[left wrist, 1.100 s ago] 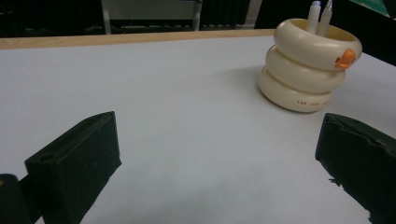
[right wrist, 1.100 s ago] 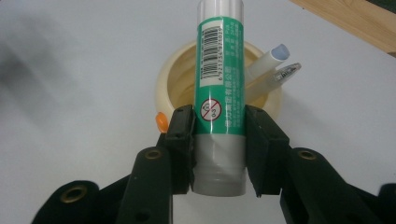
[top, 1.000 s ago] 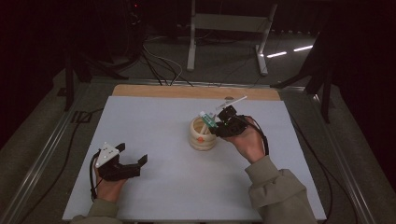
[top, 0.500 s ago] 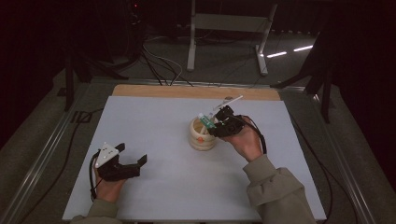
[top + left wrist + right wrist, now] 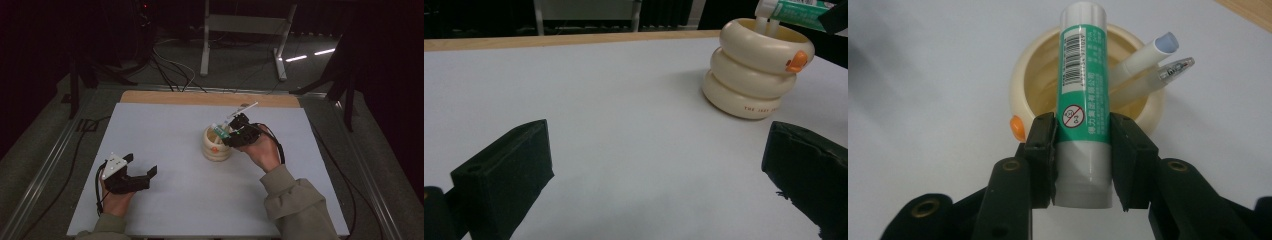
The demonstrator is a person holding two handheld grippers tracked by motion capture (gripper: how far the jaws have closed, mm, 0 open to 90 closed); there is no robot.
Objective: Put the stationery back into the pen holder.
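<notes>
A cream duck-shaped holder (image 5: 216,146) of stacked rings with an orange beak stands mid-table, also seen as the holder (image 5: 755,70) and the holder (image 5: 1038,70). Two white pens (image 5: 1148,60) lean inside it. My right gripper (image 5: 231,135) is shut on a green-and-white glue stick (image 5: 1083,100), which hangs just over the holder's mouth; the stick (image 5: 804,9) points across the rim. My left gripper (image 5: 142,167) rests on the table at the front left, open, with nothing between its fingers (image 5: 504,175).
The white table top (image 5: 165,130) has a wooden strip (image 5: 200,98) along its far edge. Beyond it stand a metal frame stand (image 5: 240,30) and cables on the floor.
My right gripper with the glue stick has shifted slightly left and down toward the holder's mouth. The left hand has not moved.
</notes>
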